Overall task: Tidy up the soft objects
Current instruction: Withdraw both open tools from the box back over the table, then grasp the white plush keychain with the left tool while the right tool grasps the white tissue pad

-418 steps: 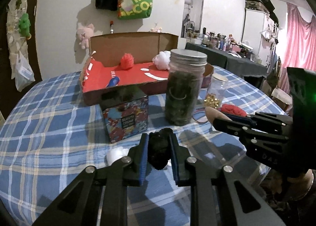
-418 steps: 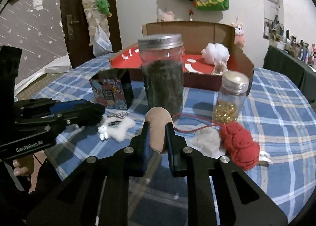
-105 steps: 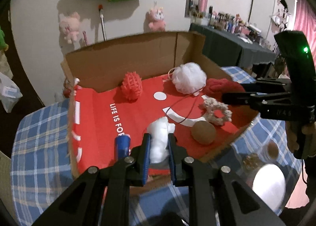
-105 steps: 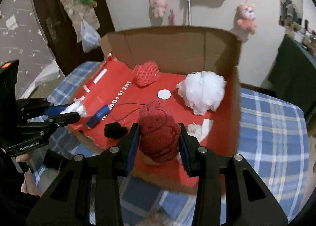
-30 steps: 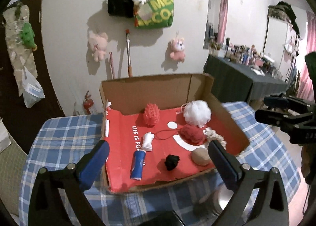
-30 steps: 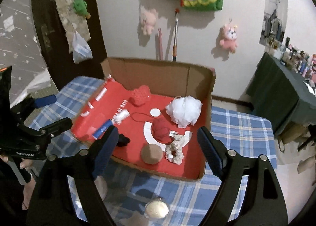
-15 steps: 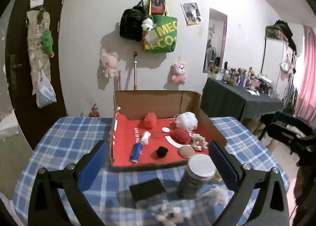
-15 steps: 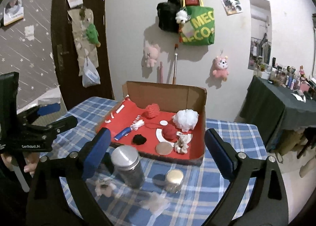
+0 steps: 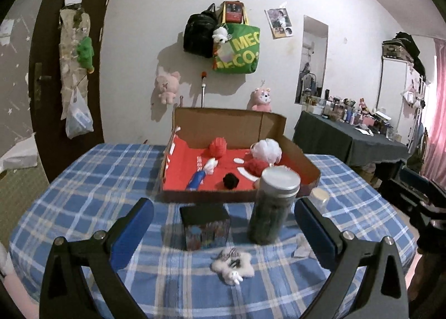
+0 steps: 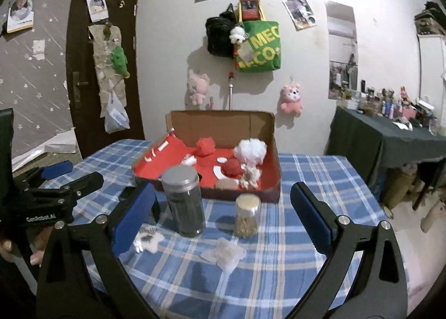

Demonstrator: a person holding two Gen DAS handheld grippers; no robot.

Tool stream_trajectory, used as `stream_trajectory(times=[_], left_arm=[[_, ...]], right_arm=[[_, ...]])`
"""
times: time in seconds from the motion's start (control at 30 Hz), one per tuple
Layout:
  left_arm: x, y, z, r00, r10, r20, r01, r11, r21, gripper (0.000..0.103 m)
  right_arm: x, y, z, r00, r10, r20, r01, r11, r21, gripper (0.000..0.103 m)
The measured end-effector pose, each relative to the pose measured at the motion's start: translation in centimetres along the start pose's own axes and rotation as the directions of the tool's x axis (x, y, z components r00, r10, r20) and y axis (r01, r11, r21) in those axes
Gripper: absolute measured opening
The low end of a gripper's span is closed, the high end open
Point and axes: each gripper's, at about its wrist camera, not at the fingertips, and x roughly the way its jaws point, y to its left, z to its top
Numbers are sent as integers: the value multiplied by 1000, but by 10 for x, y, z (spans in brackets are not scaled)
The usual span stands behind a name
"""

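Mostly, we've filled the box (image 9: 302, 160); both hand-held grippers, left (image 9: 223, 231) and right (image 10: 221, 220), gape empty (white plush (image 9: 232, 264) remains on the desk (image 9: 92, 179)).

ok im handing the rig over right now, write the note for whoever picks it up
Left hand-held gripper: open, holding nothing.
Right hand-held gripper: open, holding nothing.
Done: the cardboard box holds the red mesh ball, white pouf, red yarn, black pompom, small white piece and blue tube.
Left: the white fluffy toy and pale gauzy pad lie on the table, in front of the tall jar. Box them next.
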Motion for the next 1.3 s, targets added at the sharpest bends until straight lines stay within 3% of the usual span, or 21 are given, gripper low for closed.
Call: stream_trajectory(times=[0.17,0.57,1.17,1.3], left_arm=[[13,-1,-22,999,4,-43,-3,1000,1,103],[47,-4,-56,987,7,-161,-5,1000,14,103],[89,-2,-74,958,25,-286,-16,999,35,103],[97,-5,-79,946,23,-322,-5,998,57,93]], right_arm=[[11,0,-29,1000,-26,-16,27,999,20,99],[59,-11,-80,984,-18,-178,34,996,87,99],[104,-10,-97,953,7,-303,8,999,50,99],[114,-5,-100,946,1,-325,7,1000,26,97]])
